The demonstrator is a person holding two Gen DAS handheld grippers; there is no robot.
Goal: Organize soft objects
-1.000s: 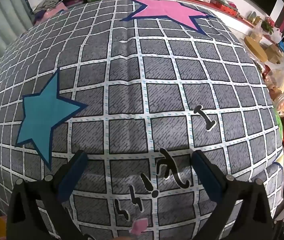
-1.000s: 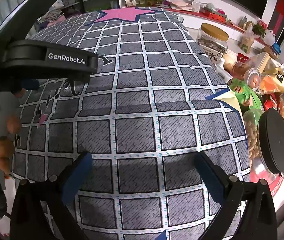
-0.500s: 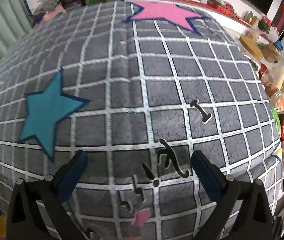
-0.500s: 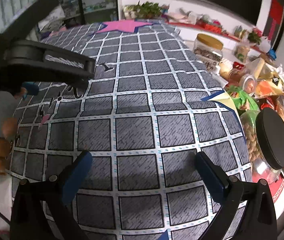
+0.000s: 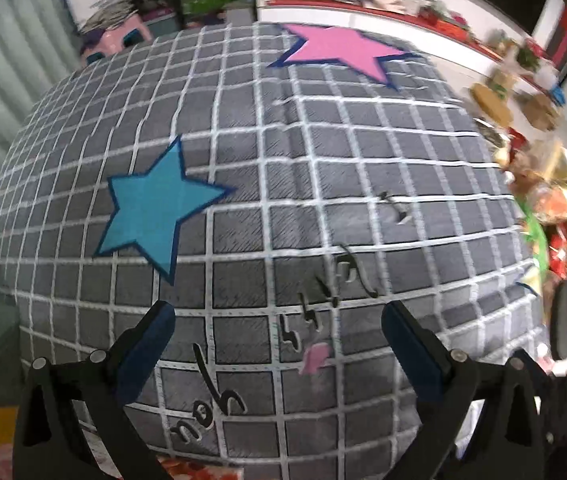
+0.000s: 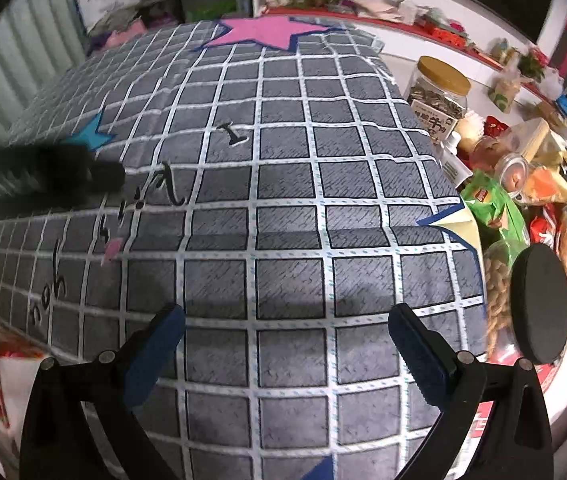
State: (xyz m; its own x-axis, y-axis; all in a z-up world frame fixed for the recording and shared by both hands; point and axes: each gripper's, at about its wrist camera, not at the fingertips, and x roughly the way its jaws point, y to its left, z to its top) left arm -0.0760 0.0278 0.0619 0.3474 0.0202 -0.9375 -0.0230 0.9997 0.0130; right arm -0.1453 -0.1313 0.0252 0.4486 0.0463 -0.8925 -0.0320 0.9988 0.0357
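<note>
**Checked cushion fills both views, both claws spread wide**

The left wrist view shows what the right mostly hides: the whole blue star [image 5: 151, 210] at about 9 o'clock on the grey checked cushion [image 5: 303, 152], with the pink star [image 5: 343, 50] at 12 o'clock. The right wrist view catches only a tip of the blue star [image 6: 91, 134], half covered by the blurred dark body of the left gripper [image 6: 43, 176] at 9 o'clock. It alone gives a sharp look at the clutter at 2 to 3 o'clock, just beside the cushion [image 6: 283, 208]; in the left view that side is smeared by blur.

There, a clear jar with a gold lid [image 6: 439, 88] holds dark striped seeds. Lower, at 4 o'clock, a clear jar with a black lid [image 6: 539, 304] holds pale nuts. Green snack bags [image 6: 491, 208] lie between them.

The left gripper [image 5: 279, 320] has its blue-padded fingers [image 5: 143, 344] spread wide over the near edge of the cushion, pinching nothing. The right gripper [image 6: 285, 322] is equally wide apart over the cushion's near right part, empty. Whether either set of pads touches the fabric cannot be told.
</note>
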